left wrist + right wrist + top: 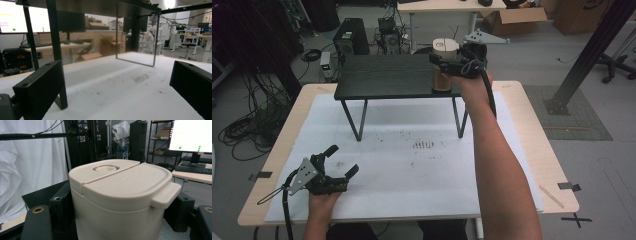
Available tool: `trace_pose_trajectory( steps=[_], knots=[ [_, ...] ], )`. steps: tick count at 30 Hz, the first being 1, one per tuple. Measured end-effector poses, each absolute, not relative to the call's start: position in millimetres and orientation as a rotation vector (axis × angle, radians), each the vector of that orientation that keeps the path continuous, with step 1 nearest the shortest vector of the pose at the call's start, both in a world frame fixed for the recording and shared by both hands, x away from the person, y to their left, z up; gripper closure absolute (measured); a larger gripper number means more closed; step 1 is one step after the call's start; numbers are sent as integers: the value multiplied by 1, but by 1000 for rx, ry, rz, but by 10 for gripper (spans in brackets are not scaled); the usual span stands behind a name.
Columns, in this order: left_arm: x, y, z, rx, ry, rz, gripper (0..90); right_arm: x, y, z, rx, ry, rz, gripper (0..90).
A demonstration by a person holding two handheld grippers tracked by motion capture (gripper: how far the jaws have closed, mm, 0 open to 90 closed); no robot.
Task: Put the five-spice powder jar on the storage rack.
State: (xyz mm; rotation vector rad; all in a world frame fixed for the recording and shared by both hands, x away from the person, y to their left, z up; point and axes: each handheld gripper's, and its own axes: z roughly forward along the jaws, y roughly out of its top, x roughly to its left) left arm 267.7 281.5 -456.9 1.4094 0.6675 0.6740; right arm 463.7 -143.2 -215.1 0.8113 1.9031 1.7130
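The right gripper (451,64) clamped the jar (445,50) at the shelf's (382,77) front right corner; a nudge could tip it off. The left gripper (339,162) lay wide open, empty, below the shelf.

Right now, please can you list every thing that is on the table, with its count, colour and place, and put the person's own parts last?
Table: one, light wood.
White sheet: one, covering most of the table top.
Small black stand: one, at the sheet's far side.
Cream container: one, lid shut, at the stand's right end.
Dark specks: one cluster, mid-sheet.
Left gripper: black, open, near left, holding nothing.
Right gripper: black, shut on the container.
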Motion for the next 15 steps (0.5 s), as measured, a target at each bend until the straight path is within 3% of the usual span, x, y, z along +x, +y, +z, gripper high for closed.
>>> trace_pose_trajectory(
  steps=[15],
  knots=[
    [268,281,-457,1410,667,674,2,464,-144,-219,795,1896,1711,241]
  ],
)
